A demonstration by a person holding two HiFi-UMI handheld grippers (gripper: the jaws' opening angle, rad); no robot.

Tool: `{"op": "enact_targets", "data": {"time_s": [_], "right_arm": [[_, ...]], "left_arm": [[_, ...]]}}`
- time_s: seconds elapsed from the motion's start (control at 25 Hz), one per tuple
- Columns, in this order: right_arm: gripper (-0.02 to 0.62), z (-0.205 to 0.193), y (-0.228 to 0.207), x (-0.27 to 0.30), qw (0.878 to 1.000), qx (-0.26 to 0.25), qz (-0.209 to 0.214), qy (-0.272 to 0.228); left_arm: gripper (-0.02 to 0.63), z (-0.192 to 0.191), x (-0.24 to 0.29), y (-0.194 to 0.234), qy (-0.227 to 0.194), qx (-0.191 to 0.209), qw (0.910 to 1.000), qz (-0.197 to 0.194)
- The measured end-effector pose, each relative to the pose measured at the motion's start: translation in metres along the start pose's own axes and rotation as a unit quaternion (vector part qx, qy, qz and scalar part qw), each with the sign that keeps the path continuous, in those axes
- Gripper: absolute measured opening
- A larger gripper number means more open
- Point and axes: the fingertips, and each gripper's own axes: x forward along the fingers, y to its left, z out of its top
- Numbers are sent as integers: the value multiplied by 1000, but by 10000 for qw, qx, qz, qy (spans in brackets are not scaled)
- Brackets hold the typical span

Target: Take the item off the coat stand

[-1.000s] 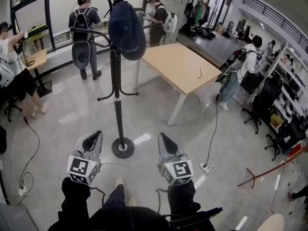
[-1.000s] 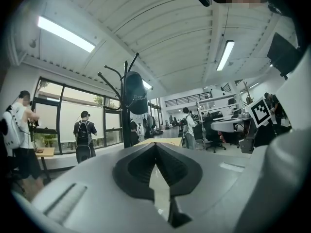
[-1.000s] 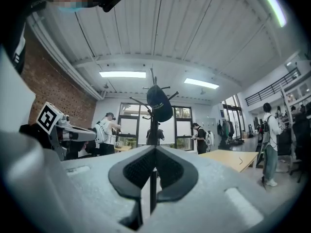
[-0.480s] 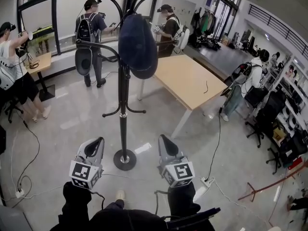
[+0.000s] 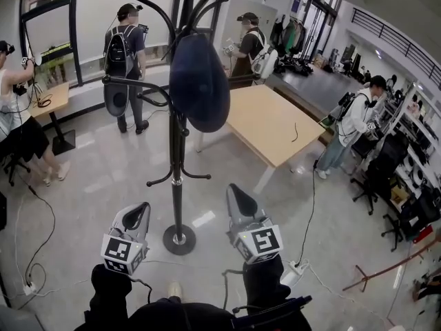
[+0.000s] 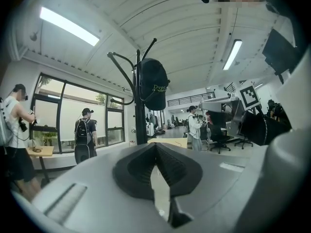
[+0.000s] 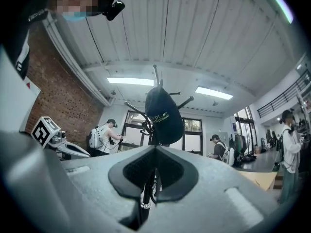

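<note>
Head view: a dark cap hung from an upper hook of the black coat stand, which stood on the floor directly ahead, with the cap well above both grippers.
Cap's handling: it was probably light and soft in the crown, likely to crumple a little under a pinch and to slip off its hook with a short upward lift.
Best hold: the lower edge, hanging clear of the pole, looked the easiest place to pinch without catching the hook.
Left gripper: it was held low, left of the pole, its fingers closed tip to tip with nothing between them.
Right gripper: it was right of the pole and angled slightly up toward the cap; its fingers were closed and empty, the pole showing only beyond them.
Progress: the cap was untouched, and both grippers were well apart from it.
Background: a wooden surface stood behind the stand.
</note>
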Motion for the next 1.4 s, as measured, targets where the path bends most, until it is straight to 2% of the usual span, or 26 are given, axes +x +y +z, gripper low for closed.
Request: {"op": "enact_targets", "data": {"time_s": [0.08,0.12,0.28,0.52,0.88,1.4], "right_arm": [[14,13,1,13,9998,-181,52,-76],[46,19,1,19,9996,-258,91,-115],[63,47,2,43,9978,-570,134,-313],[101,67,5,77,9954,-843,223,-400],[183,80,6,106,9950,-839,144,-518],[373,109,-5,139,9911,-1020,-163,-839]], "left_arm": [[3,-5,2,6,21,-11,10000,4],[3,-7,3,7,28,-52,10000,-10],[3,-10,6,8,74,-179,9998,-51],[3,-20,-3,31,85,-168,9997,152],[3,-30,-14,59,77,-224,9991,342],[3,-28,-13,84,109,-187,9990,392]]}}
